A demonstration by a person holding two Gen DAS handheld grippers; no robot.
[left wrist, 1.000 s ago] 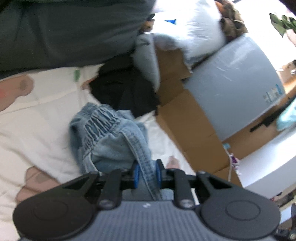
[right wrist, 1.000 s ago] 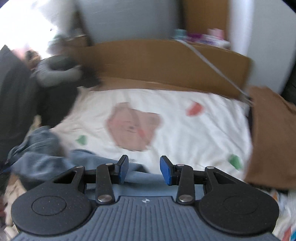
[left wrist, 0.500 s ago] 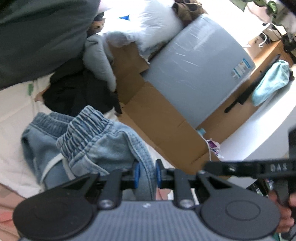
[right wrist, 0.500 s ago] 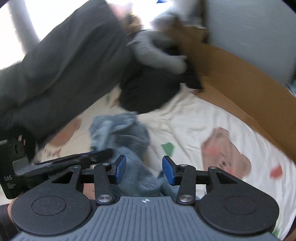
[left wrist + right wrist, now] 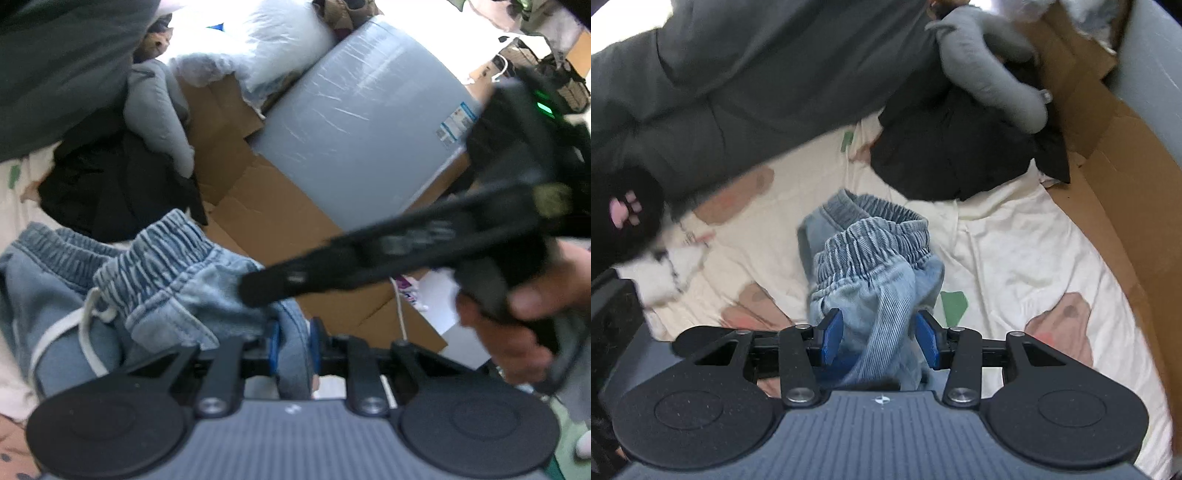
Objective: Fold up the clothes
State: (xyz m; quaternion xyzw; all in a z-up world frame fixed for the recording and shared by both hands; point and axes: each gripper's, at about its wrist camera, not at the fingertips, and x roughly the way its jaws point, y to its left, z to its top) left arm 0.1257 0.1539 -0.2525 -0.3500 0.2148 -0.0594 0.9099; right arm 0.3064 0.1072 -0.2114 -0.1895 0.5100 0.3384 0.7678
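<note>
Light blue denim pants (image 5: 173, 273) with an elastic waistband and a white drawstring hang bunched above the cream sheet. My left gripper (image 5: 292, 345) is shut on a fold of the denim. In the right wrist view the same pants (image 5: 875, 258) rise from the sheet (image 5: 1015, 254), and my right gripper (image 5: 880, 341) stands open with the denim between its blue pads, not pinched. The right gripper's black fingers (image 5: 369, 254) reach across the left wrist view onto the waistband, held by a hand (image 5: 517, 332).
A black garment (image 5: 953, 155) and a grey one (image 5: 990, 81) lie piled at the sheet's far edge. A dark green garment (image 5: 738, 74) covers the upper left. Brown cardboard (image 5: 1126, 177) and a grey wrapped package (image 5: 362, 140) border the right side.
The right gripper has swung from facing the bare sheet over to the pants, and its fingers now straddle the denim. The left gripper kept its hold and lifted the pants a little.
</note>
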